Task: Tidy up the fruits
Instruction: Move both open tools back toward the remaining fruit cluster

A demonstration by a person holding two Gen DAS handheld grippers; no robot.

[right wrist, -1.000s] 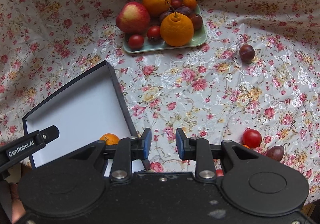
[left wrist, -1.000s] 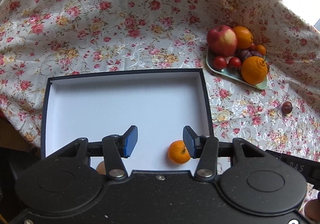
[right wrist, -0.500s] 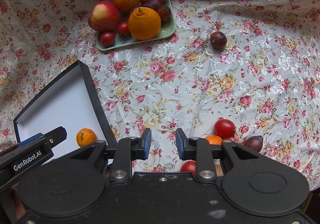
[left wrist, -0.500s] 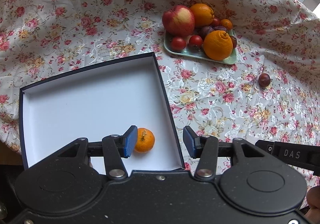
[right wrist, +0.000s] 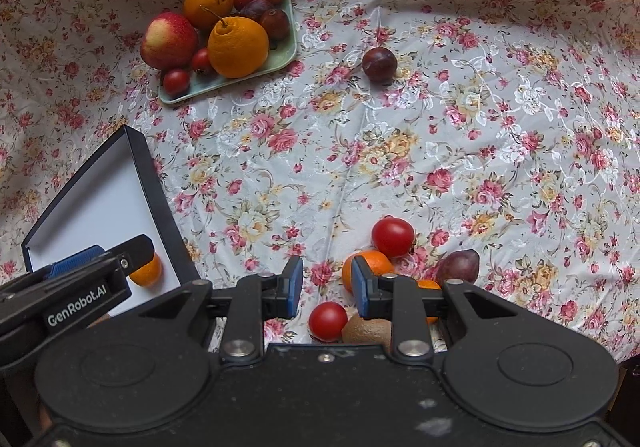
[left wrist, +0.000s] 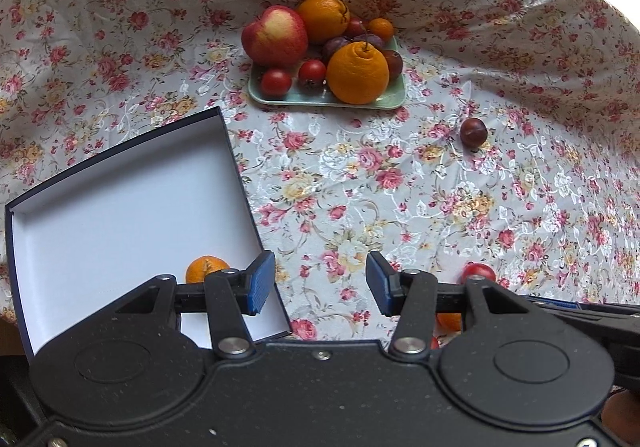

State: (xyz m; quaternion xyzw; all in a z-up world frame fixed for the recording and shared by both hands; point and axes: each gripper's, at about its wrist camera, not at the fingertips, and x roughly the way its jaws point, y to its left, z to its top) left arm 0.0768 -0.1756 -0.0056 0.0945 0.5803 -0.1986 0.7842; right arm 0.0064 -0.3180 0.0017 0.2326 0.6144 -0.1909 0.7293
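box [left wrist: 120, 207] w/ one mandarin [left wrist: 204, 268], tray [left wrist: 280, 97] piled w/ fruit

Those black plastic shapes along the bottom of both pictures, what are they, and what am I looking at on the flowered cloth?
They are hand-held grippers, one in each of a person's hands, each with a camera looking out along its two blue-padded fingers. One picture comes from the left gripper, the other from the right gripper. Both stand open and hold nothing.

On the flowered tablecloth sits a green tray piled with an apple, oranges, plums and small tomatoes. Beside it is a dark box with a white inside, holding one small mandarin. A lone plum lies on the cloth. Nearest the right gripper is a loose cluster: two tomatoes, mandarins, a plum and a kiwi.
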